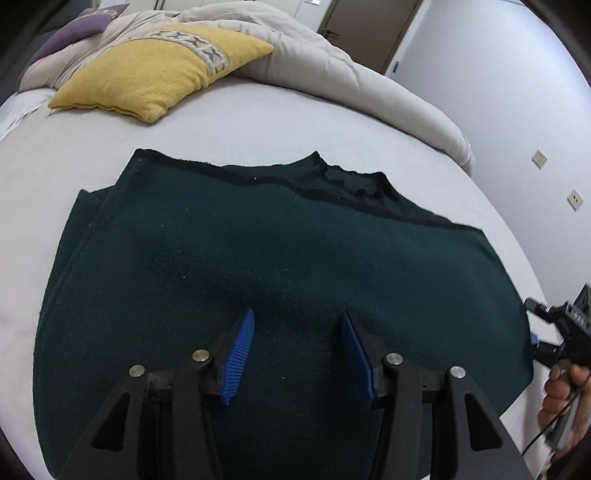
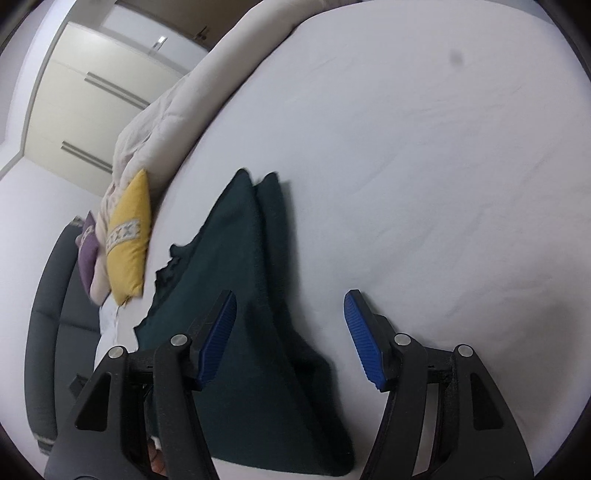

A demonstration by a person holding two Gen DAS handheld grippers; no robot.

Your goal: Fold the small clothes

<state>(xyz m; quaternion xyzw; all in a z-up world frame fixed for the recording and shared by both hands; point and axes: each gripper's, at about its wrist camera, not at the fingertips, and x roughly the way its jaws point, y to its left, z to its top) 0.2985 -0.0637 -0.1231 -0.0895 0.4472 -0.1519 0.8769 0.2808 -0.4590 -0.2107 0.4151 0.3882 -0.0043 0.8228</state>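
A dark green knit sweater point(image 1: 258, 266) lies folded flat on the white bed sheet point(image 1: 258, 118), its neckline at the far edge. My left gripper point(image 1: 299, 325) hovers over the sweater's near middle, open and empty. In the left wrist view the right gripper point(image 1: 554, 332) shows at the sweater's right edge, held in a hand. In the right wrist view the sweater point(image 2: 240, 314) runs away to the left, and my right gripper point(image 2: 290, 306) is open and empty, its left finger over the cloth and its right finger over bare sheet.
A yellow pillow point(image 1: 155, 70) and a purple cushion point(image 1: 81, 26) lie at the head of the bed. A beige duvet point(image 1: 332, 70) is bunched along the far side. Wall sockets point(image 1: 574, 199) and a wardrobe point(image 2: 92, 92) stand beyond the bed.
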